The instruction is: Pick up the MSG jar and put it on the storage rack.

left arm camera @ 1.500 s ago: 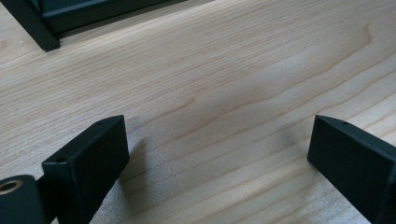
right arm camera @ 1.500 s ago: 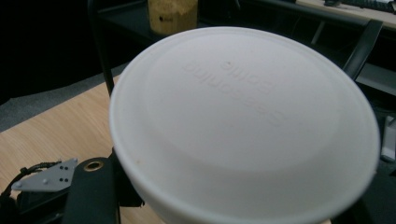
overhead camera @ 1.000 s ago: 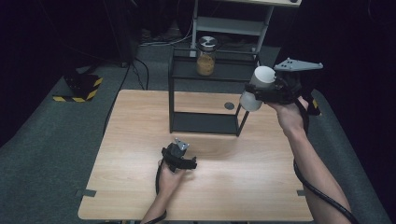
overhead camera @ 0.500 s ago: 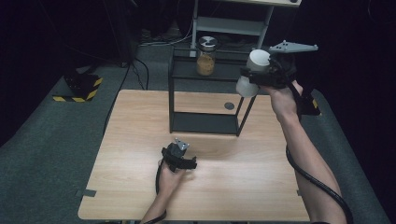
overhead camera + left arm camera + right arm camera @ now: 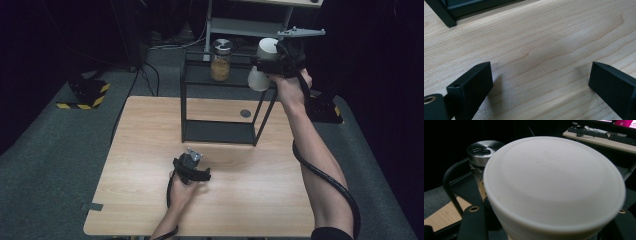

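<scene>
Raised and carried toward the far side since the earlier frame, the right gripper [image 5: 267, 65] now holds the white container [image 5: 262, 64] level with the top of the black wire rack [image 5: 220, 107], at its right corner. Its jaws are clamped on the container's sides, so the lidded top faces the right gripper view's camera [image 5: 554, 185]. That sideways grip leaves the base free, which probably suits setting the container down on the rack's upper shelf, next to the glass jar [image 5: 220, 61] with the metal lid that stands there already. The container looks to be in the air, just right of the jar and not touching it.

The right forearm is stretched far forward and up from the near edge, wrist bent a little so the gripper points leftward at the rack; its cable hangs along the arm.

On the tabletop [image 5: 150, 150] near the person, the left gripper [image 5: 192, 170] rests low in the left hand, jaws spread with only bare wood between them, the rack's foot [image 5: 449, 22] a little way ahead.
</scene>
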Demonstrator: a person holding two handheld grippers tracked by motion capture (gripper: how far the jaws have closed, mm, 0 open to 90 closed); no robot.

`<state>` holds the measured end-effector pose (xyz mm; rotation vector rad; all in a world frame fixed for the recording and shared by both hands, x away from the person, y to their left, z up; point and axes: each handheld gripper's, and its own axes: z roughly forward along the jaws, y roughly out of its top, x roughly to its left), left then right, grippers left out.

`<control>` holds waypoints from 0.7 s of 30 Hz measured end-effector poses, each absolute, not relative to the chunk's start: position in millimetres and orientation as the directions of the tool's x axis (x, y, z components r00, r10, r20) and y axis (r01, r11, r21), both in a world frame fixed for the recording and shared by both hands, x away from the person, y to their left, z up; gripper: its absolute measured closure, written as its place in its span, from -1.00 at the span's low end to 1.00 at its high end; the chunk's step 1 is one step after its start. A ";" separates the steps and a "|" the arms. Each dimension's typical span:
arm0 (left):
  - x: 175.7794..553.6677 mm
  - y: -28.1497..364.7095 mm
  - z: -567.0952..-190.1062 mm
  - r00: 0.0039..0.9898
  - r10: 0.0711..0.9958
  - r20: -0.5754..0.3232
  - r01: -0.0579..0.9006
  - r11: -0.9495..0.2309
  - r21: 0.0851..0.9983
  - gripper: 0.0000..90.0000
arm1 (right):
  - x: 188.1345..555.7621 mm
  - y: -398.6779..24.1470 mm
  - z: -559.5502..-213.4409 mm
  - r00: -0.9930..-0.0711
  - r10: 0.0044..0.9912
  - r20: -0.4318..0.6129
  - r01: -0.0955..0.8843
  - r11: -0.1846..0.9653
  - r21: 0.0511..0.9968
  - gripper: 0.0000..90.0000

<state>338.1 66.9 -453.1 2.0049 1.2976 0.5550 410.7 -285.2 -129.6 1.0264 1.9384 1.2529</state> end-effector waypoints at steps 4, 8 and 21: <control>338.2 67.1 -453.2 0.415 0.910 -0.006 0.621 -0.278 0.733 -0.88 | 420.5 -276.9 -127.8 -0.497 0.865 -0.073 0.299 0.249 0.921 -0.23; 338.3 67.1 -453.1 0.415 0.910 -0.006 0.621 -0.279 0.733 -0.88 | 430.8 -270.3 -126.7 -0.475 0.878 -0.058 0.330 0.238 0.913 -0.23; 338.6 66.9 -453.0 0.415 0.910 -0.004 0.621 -0.280 0.732 -0.88 | 448.7 -266.2 -127.1 -0.466 0.884 -0.033 0.359 0.223 0.906 -0.23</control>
